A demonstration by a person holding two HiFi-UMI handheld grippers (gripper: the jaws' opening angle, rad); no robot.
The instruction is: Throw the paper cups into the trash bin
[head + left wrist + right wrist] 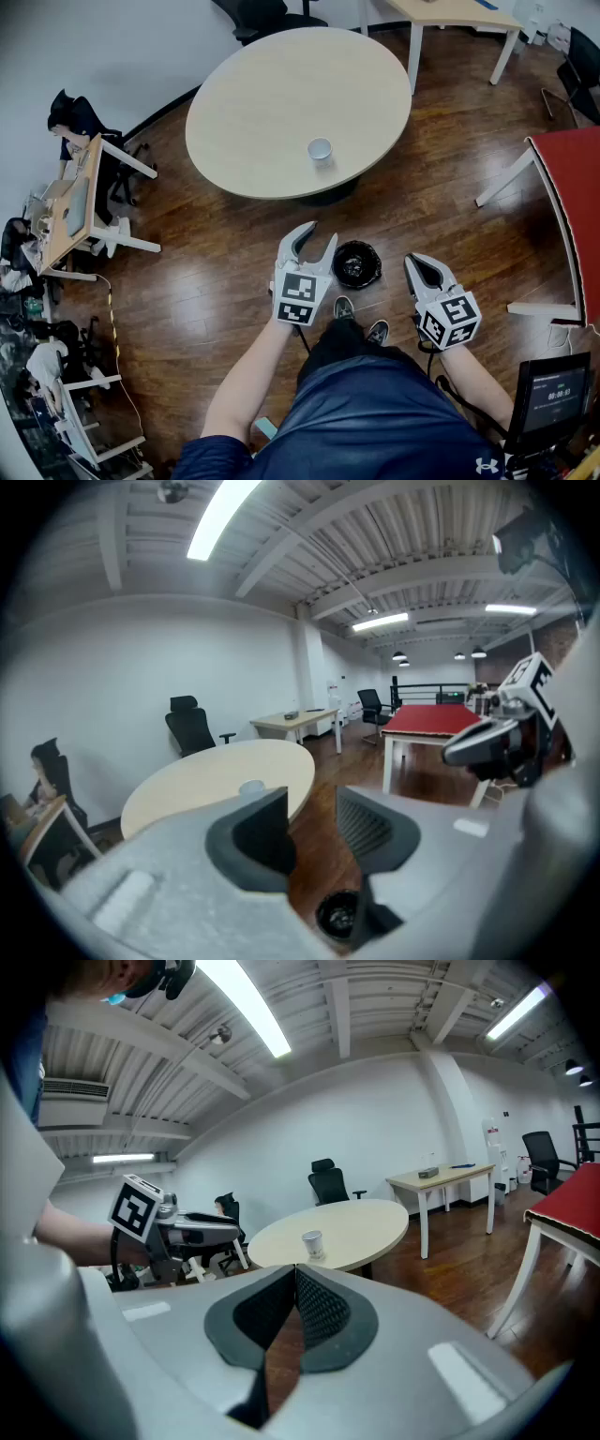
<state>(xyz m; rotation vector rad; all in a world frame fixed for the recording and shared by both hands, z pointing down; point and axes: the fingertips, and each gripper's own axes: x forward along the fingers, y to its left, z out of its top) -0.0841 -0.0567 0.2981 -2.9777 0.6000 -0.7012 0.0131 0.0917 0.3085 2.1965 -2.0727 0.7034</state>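
Left gripper (pixel 317 240) jaws spread wide, nothing between; right gripper (pixel 419 266) jaws pressed together, empty. One paper cup (pixel 320 149) upright toward near edge of round table (pixel 253 112), well apart from both; trash bin (pixel 356 265) on floor (pixel 225 281) between the grippers. Risk: cup light and thin, so a hard or off-centre squeeze may crush or topple it, and a high release could miss the small bin

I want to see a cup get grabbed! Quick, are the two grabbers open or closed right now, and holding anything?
Left gripper: open, holding nothing.
Right gripper: closed, holding nothing.
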